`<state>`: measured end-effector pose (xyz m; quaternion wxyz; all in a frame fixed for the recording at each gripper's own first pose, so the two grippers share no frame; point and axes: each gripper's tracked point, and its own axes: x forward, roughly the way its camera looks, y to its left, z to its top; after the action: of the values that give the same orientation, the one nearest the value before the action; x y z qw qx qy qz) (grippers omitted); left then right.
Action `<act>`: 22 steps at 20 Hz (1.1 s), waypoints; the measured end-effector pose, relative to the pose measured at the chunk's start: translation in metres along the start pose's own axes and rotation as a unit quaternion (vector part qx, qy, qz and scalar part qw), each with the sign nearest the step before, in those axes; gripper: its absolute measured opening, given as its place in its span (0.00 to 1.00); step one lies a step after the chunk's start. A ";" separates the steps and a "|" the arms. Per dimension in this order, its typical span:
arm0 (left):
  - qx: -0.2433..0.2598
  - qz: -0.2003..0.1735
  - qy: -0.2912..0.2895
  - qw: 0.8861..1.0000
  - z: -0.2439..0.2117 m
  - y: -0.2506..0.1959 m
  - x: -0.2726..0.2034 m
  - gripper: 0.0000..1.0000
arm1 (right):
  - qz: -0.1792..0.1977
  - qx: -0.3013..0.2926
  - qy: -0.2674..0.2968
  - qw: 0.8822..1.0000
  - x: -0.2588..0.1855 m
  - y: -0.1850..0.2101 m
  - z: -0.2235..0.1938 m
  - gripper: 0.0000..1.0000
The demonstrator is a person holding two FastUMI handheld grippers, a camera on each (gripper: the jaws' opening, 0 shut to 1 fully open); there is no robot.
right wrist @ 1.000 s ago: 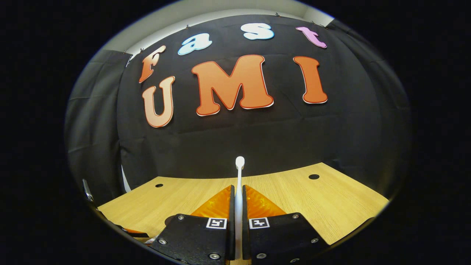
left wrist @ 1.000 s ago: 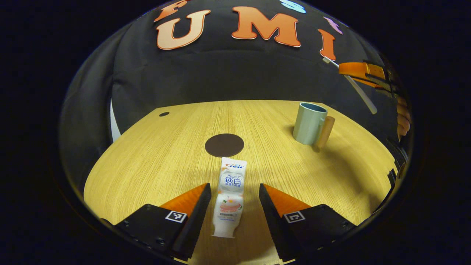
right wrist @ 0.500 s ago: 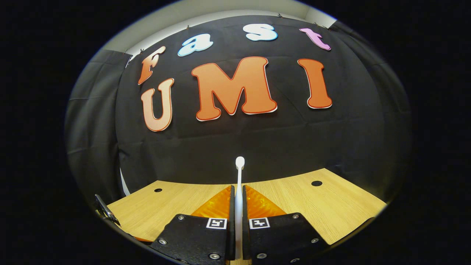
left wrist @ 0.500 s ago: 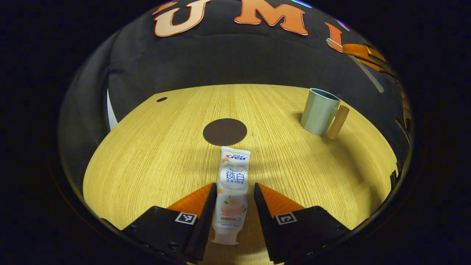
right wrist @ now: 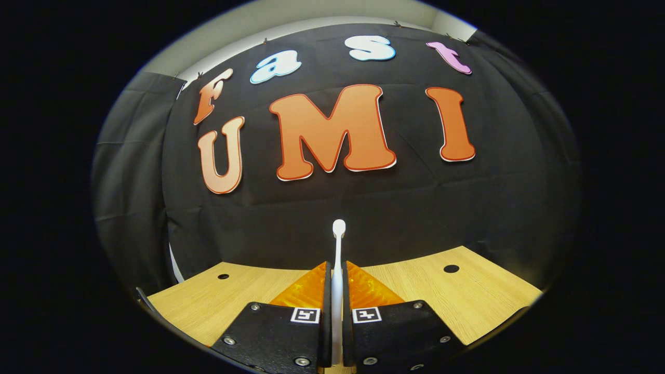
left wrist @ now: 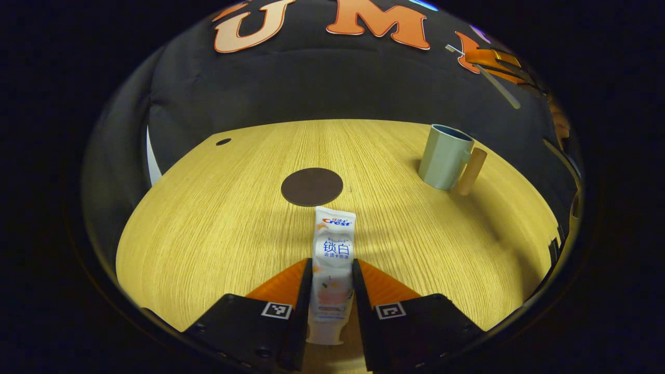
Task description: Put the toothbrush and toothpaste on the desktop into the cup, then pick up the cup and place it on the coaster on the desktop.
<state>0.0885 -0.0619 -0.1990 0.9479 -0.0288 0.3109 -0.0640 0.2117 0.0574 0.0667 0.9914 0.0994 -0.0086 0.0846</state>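
With the left hand-held gripper [left wrist: 332,270] clamped on the toothpaste [left wrist: 332,259] lying on the tabletop [left wrist: 208,223] and the right hand-held gripper [right wrist: 336,270] gripping the toothbrush [right wrist: 337,249], lift the tube level, then tip it cap-down over the cup [left wrist: 444,156].
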 end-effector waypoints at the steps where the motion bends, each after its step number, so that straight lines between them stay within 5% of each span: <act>1: -0.002 -0.004 -0.009 1.000 0.001 -0.003 0.000 0.41 | 0.002 0.004 0.003 1.000 0.002 0.000 -0.003 0.08; 14: 0.008 -0.018 -0.106 0.994 0.026 -0.016 -0.023 0.41 | -0.001 -0.005 0.054 0.999 0.076 -0.013 -0.085 0.10; 22: 0.016 -0.018 -0.152 0.988 0.060 -0.029 -0.033 0.40 | -0.003 0.003 0.075 0.997 0.070 -0.023 -0.099 0.12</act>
<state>0.0947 -0.0854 -0.1281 0.9832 -0.0290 0.1612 -0.0809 0.2845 0.0665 -0.0321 0.9892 0.0955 0.0664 0.0892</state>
